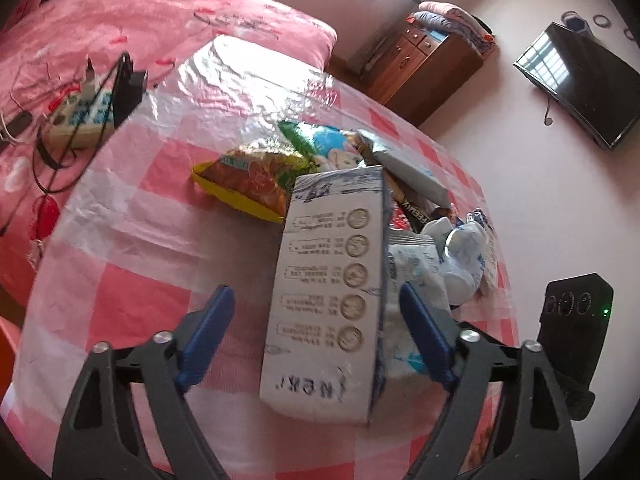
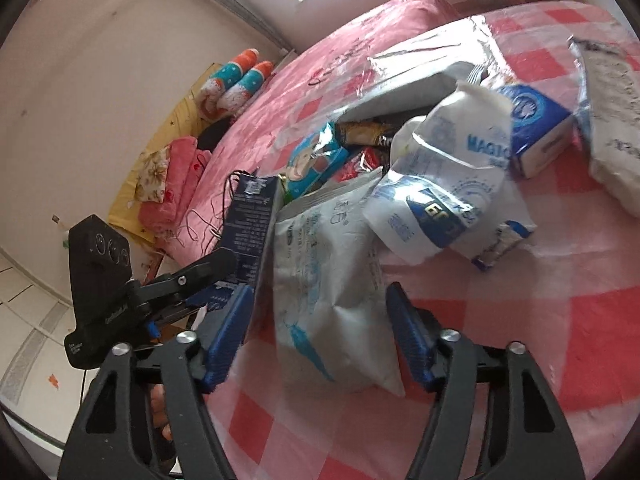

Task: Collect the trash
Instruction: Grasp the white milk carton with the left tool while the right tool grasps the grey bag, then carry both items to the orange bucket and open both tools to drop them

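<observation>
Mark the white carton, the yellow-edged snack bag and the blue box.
white carton (image 1: 332, 280), left wrist view, printed side panel
yellow-edged snack bag (image 1: 256, 178), left wrist view, orange front
blue box (image 2: 534, 114), right wrist view, blue face

A pink bed (image 1: 120, 32) fills the ten o'clock part of the left wrist view. On it, at nine o'clock, lies a power strip (image 1: 80, 116) with a black adapter (image 1: 128, 88) plugged in and dark cables (image 1: 48, 160) trailing beside it. At one o'clock stands a brown wooden cabinet (image 1: 428, 64) with folded blankets (image 1: 452, 20) stacked on top. A dark television (image 1: 576, 84) hangs on the wall at two o'clock. In the right wrist view, colourful pillows (image 2: 236, 80) lie at eleven o'clock, and a folded pink blanket (image 2: 176, 184) sits below them on a yellow sheet (image 2: 128, 200), near nine o'clock.
</observation>
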